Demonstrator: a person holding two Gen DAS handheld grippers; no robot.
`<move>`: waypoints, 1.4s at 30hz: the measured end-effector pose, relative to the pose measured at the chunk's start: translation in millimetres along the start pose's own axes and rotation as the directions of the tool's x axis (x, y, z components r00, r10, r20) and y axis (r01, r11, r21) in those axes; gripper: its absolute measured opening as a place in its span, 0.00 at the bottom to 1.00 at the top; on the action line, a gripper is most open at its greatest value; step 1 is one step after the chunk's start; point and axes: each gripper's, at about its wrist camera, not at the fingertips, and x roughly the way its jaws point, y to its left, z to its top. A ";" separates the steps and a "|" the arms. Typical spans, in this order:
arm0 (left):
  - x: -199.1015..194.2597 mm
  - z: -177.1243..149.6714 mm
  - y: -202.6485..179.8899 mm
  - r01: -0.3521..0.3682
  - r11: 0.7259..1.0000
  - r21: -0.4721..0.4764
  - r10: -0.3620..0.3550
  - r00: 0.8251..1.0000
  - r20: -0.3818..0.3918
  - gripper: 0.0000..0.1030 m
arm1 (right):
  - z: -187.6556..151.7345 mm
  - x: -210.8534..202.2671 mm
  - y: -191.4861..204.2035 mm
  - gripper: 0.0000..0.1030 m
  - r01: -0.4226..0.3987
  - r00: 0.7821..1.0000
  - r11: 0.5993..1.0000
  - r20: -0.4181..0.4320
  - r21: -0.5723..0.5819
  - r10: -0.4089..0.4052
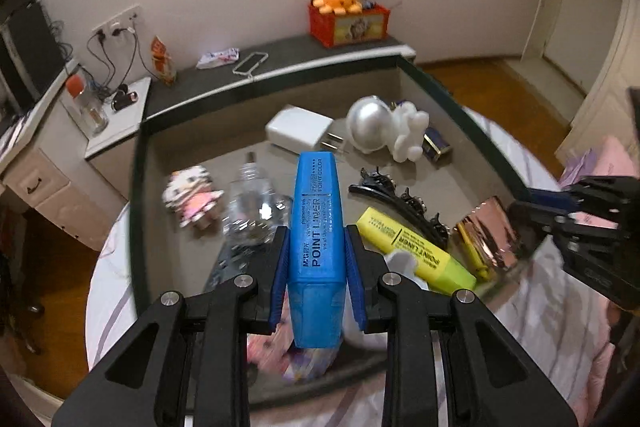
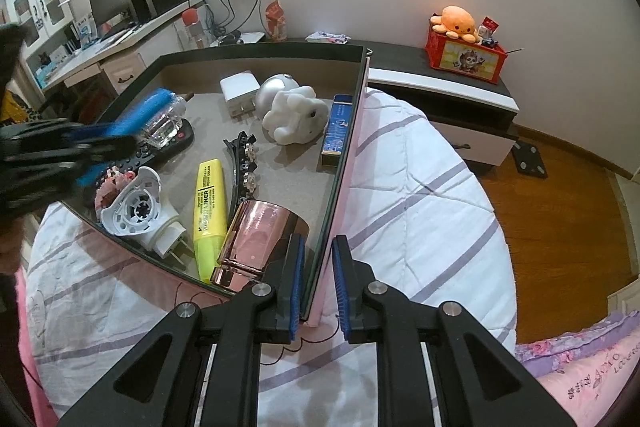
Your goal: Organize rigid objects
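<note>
A bed with a white, purple-striped quilt is carrying a shallow tray. A pink patterned pillow is lying on the quilt at four o'clock from the tray in the right wrist view.

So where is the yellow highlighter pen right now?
The yellow highlighter pen lies in the tray, between the white plug-in device and the shiny pink cup, near the front edge.
</note>
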 end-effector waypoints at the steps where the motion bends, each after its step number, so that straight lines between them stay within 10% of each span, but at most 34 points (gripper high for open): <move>1: 5.0 1.9 -3.4 0.001 1.000 0.004 -0.001 1.000 -0.009 0.26 | -0.1 0.1 -0.5 0.15 -0.004 1.000 1.000 0.000 0.000 0.004; 17: 27.8 6.7 -7.0 -0.001 1.000 0.013 0.002 1.000 -0.031 0.28 | 1.1 2.7 -1.1 0.16 -0.018 1.000 1.000 -0.004 -0.003 0.018; 23: 18.2 -0.2 -3.2 -0.045 0.999 0.004 0.045 0.999 -0.004 0.56 | 1.0 3.0 -2.1 0.16 -0.018 1.000 1.000 -0.008 0.006 0.018; 27: 4.0 -2.5 9.5 -0.065 0.996 -0.057 0.067 0.997 0.029 0.97 | 1.1 3.0 -1.9 0.16 -0.012 1.000 1.000 -0.010 0.015 0.012; 42: -48.3 -29.6 10.3 -0.057 0.994 -0.093 0.065 0.994 0.092 0.99 | 3.6 -13.2 9.8 0.46 0.026 1.000 0.999 0.015 0.026 -0.027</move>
